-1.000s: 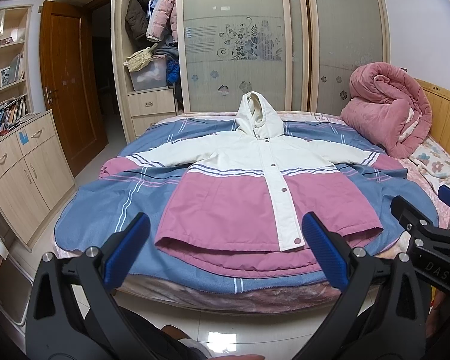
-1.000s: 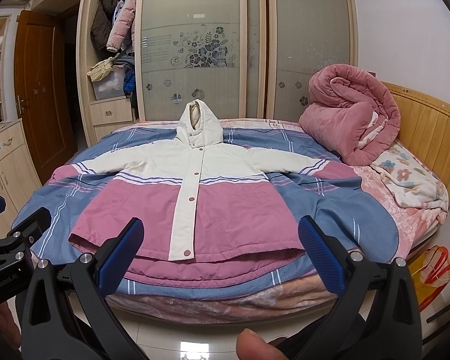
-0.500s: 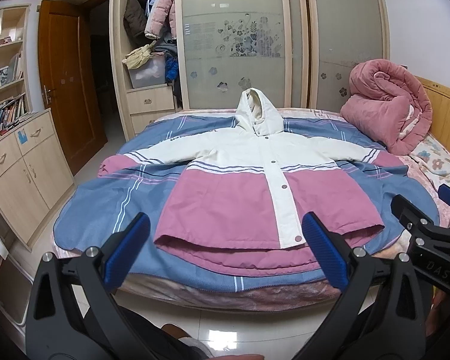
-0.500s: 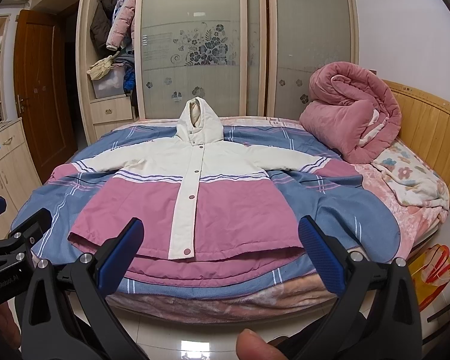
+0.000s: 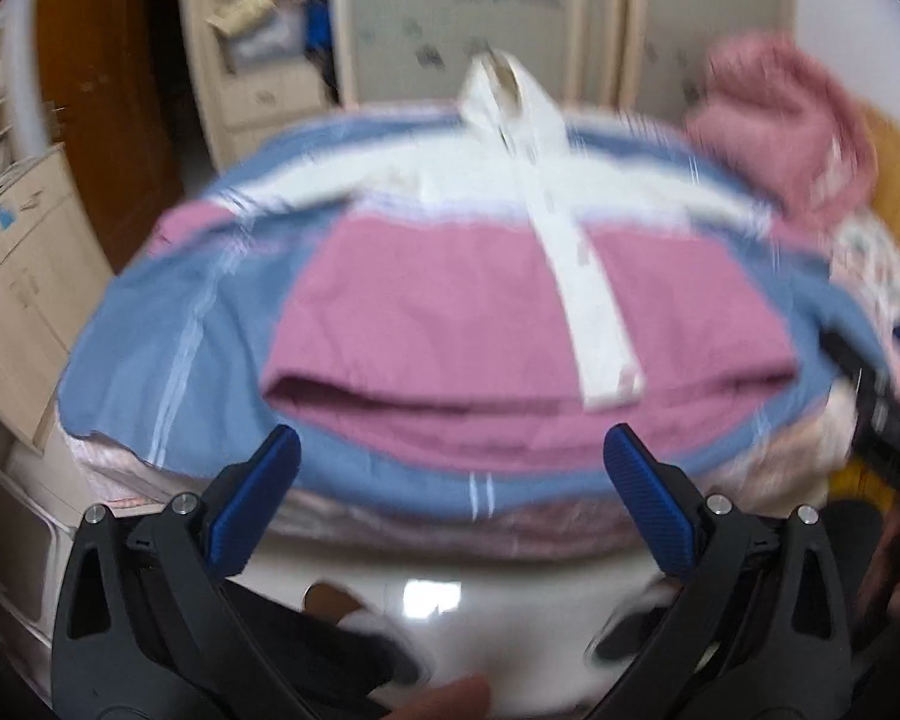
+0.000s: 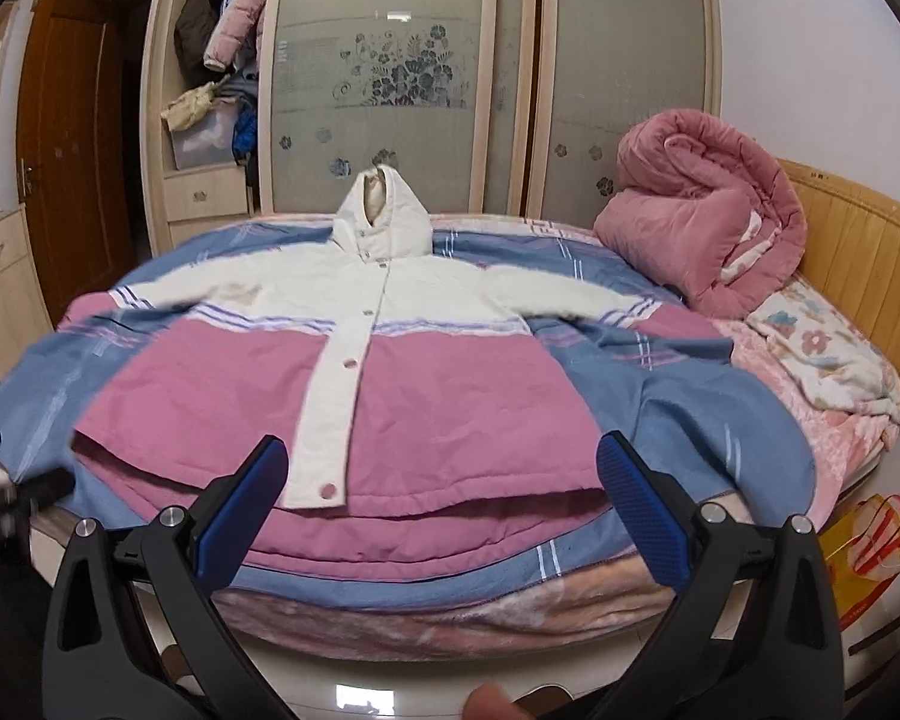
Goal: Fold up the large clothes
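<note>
A hooded jacket (image 6: 450, 396), white on top and pink below, lies spread flat and buttoned on the blue bedspread (image 6: 690, 420), hood toward the wardrobe and hem toward me. It also shows, blurred, in the left wrist view (image 5: 450, 312). My left gripper (image 5: 450, 498) is open and empty just before the bed's near edge, below the hem. My right gripper (image 6: 441, 504) is open and empty at the near edge, its fingertips (image 6: 624, 468) level with the hem. The right gripper also shows at the right edge of the left wrist view (image 5: 876, 396).
A rolled pink quilt (image 6: 708, 228) lies at the bed's far right by the wooden headboard (image 6: 858, 252). A wardrobe (image 6: 390, 72) with frosted doors stands behind the bed. Cabinets (image 5: 24, 288) and a brown door (image 6: 66, 144) are at the left. A yellow bag (image 6: 870, 546) sits on the floor at right.
Both grippers have moved forward toward the bed and the jacket's hem. The left wrist view is now motion-blurred. Both stay open.
</note>
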